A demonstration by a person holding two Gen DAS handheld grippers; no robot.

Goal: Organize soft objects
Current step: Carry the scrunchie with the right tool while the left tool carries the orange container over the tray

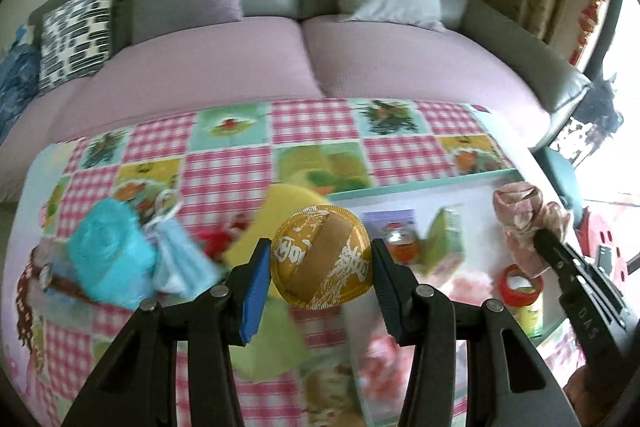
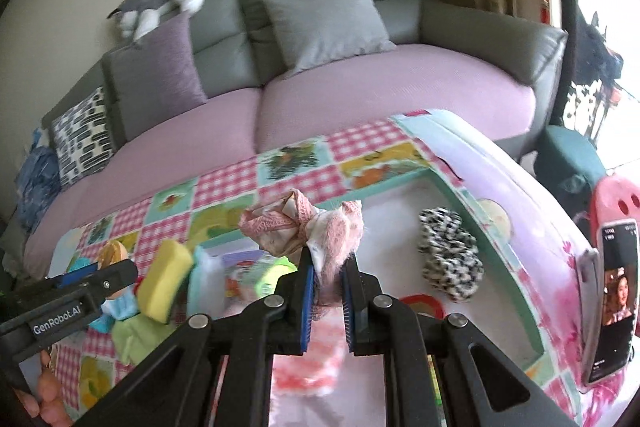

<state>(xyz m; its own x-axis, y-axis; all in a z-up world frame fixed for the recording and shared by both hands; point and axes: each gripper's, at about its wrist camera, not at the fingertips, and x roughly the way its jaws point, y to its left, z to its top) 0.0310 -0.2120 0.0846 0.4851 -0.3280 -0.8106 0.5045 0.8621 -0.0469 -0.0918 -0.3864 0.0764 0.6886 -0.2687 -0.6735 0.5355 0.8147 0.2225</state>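
Note:
My left gripper (image 1: 322,267) is shut on a round golden puff (image 1: 322,259) with a tan band, held above the checked cloth. In the right wrist view that left gripper (image 2: 102,275) comes in from the left edge, the puff (image 2: 112,253) showing at its tip. My right gripper (image 2: 328,279) is shut on a crumpled pink cloth bundle (image 2: 300,227), which hangs over the teal-rimmed box (image 2: 484,223). The left wrist view shows the right gripper (image 1: 548,243) with the pink bundle (image 1: 520,219) at the right. A black-and-white scrunchie (image 2: 448,255) lies inside the box.
On the checked cloth (image 1: 224,179) lie a yellow sponge (image 2: 166,279), a turquoise fluffy cloth (image 1: 108,251) and a small light-blue garment (image 1: 180,259). A red-lidded jar (image 1: 520,287) stands in the box. A phone (image 2: 612,299) is propped at the right. Behind is a sofa (image 1: 304,67) with cushions.

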